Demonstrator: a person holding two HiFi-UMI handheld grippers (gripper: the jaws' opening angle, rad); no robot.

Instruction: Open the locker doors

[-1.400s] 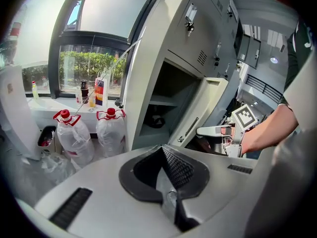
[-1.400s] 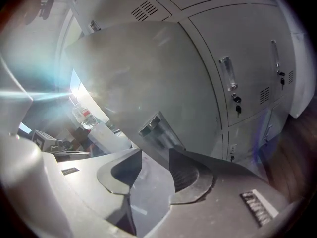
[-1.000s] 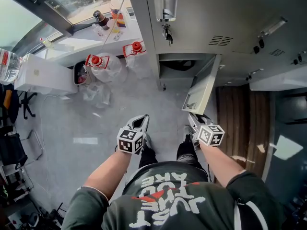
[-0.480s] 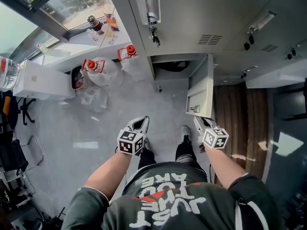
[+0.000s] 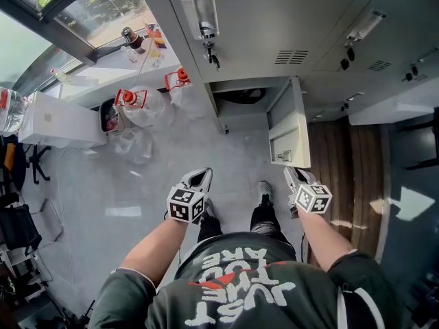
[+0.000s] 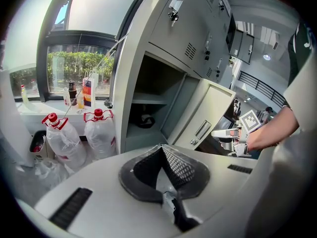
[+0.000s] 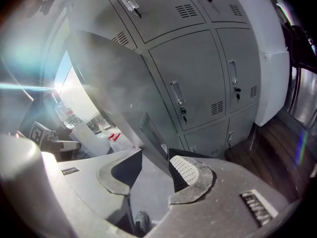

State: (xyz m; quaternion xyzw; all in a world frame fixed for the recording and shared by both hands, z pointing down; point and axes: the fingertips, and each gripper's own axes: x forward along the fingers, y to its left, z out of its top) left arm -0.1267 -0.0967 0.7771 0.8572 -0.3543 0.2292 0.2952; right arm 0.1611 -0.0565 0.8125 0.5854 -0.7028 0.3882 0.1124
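Observation:
The lower locker door (image 5: 288, 125) stands swung out from its open compartment (image 5: 240, 96), where a dark item (image 6: 143, 120) lies. My right gripper (image 5: 291, 177) is at the door's free edge, just below its handle. In the right gripper view the door (image 7: 119, 83) runs down between the jaws of the right gripper (image 7: 156, 162), which close on its edge. My left gripper (image 5: 202, 175) hangs over the floor left of the door, shut and empty, its tips meeting (image 6: 161, 150). The upper locker door (image 5: 274, 19) is closed, with keys (image 5: 209, 53) in its lock.
Two big water bottles (image 5: 137, 105) with red caps stand by the locker's left side, beside a white box (image 5: 51, 122). More closed lockers (image 7: 208, 73) run to the right. A wooden floor strip (image 5: 343, 177) lies right of the door. My feet (image 5: 264, 190) are below the open compartment.
The locker door has swung wider, toward the right, and my right gripper has moved right along with its edge. The left gripper has stayed in place.

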